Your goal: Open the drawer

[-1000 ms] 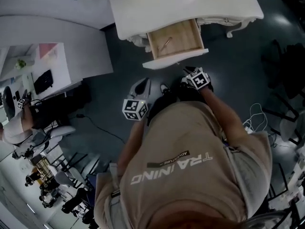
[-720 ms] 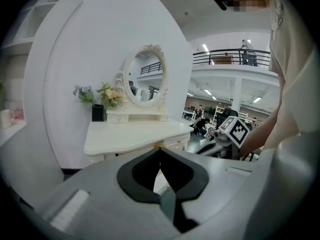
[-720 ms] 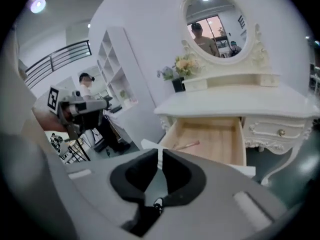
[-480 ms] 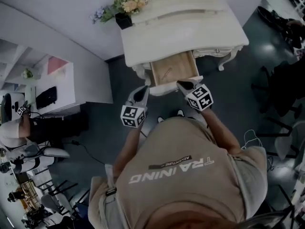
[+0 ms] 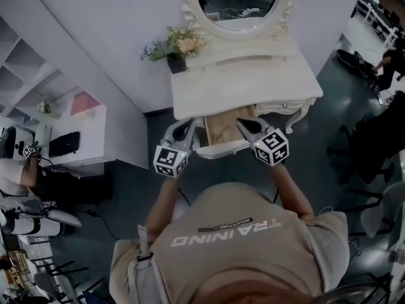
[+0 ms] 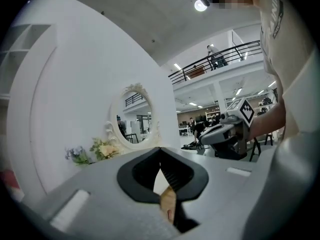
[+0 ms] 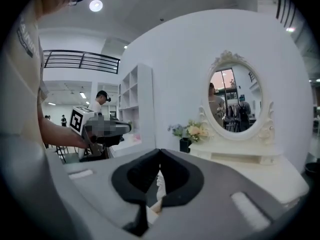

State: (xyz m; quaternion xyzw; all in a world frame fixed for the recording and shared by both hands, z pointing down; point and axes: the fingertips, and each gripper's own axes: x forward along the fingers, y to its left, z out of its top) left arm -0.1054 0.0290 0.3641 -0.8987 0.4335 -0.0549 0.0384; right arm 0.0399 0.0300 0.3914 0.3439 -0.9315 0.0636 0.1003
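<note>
The white dressing table [image 5: 243, 75] has its drawer [image 5: 221, 149] pulled out, with the wooden inside [image 5: 221, 130] showing between my two grippers. In the head view my left gripper [image 5: 188, 124] is over the drawer's left end and my right gripper [image 5: 240, 123] over its right end, both held up in front of the table's edge. Both are shut with nothing between the jaws. In the left gripper view the left gripper [image 6: 160, 149] has its tips meeting, with a strip of the drawer's wood [image 6: 168, 204] below them. The right gripper [image 7: 160, 151] is likewise shut and points at the table.
An oval mirror [image 5: 239, 2] and a black pot of flowers [image 5: 177, 46] stand at the back of the table. A white shelf unit [image 5: 82, 138] is at the left, with a seated person [image 5: 12, 170] beyond it. Dark chairs [image 5: 373, 151] stand at the right.
Both grippers have risen from low at the drawer's front to the height of the table top. The view has lifted and now takes in the mirror. The drawer stays open.
</note>
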